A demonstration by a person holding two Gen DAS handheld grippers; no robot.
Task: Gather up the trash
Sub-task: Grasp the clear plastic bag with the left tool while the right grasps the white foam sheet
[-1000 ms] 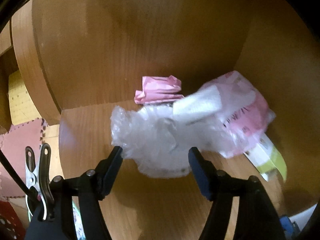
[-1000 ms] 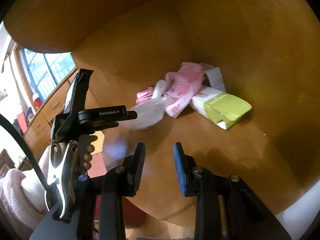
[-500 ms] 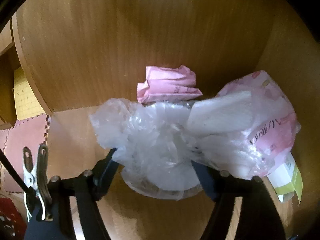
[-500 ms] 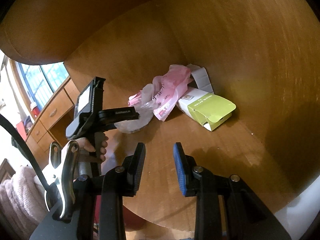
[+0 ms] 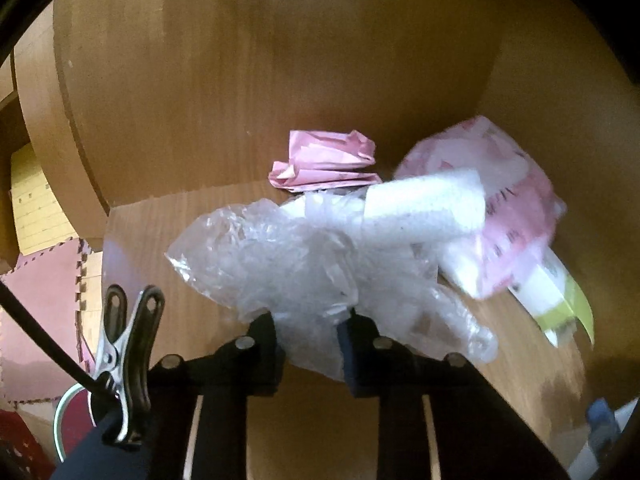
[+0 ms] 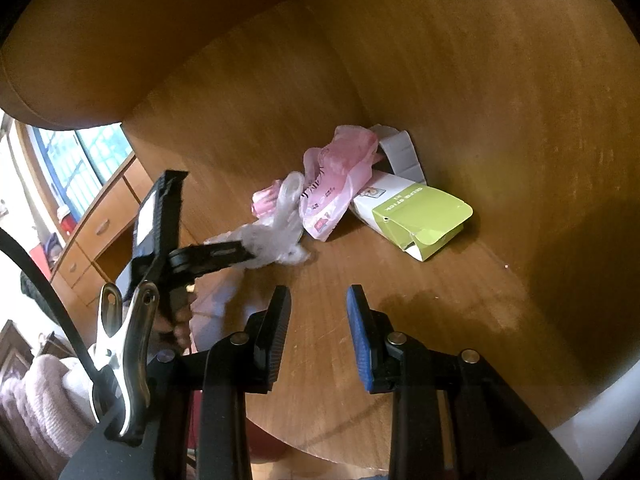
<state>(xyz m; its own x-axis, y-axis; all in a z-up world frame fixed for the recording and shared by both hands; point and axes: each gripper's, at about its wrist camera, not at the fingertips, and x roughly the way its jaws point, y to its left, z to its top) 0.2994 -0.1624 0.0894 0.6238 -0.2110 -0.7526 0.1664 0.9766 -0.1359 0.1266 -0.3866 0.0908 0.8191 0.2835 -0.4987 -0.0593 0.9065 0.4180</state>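
A pile of trash lies in the corner of a wooden shelf (image 6: pixel 420 304). My left gripper (image 5: pixel 310 322) is shut on a crumpled clear plastic bag (image 5: pixel 288 264), also seen from the right wrist view (image 6: pixel 268 242). Behind it lie a white foam piece (image 5: pixel 424 208), a pink plastic bag (image 5: pixel 516 216) (image 6: pixel 336 184), a crumpled pink wrapper (image 5: pixel 324 160) and a green and white carton (image 6: pixel 416 216) (image 5: pixel 560 300). My right gripper (image 6: pixel 318 336) is open and empty, held back from the pile above the shelf.
Wooden walls (image 6: pixel 500 80) close the shelf at the back and right. A grey card piece (image 6: pixel 402 152) stands behind the carton. Past the left edge are pink floor mats (image 5: pixel 44 280), a drawer unit (image 6: pixel 92 232) and a window (image 6: pixel 76 160).
My left gripper has closed its fingers on the clear plastic bag, which now bunches between them. The right gripper has stayed open and drawn slightly nearer the shelf.
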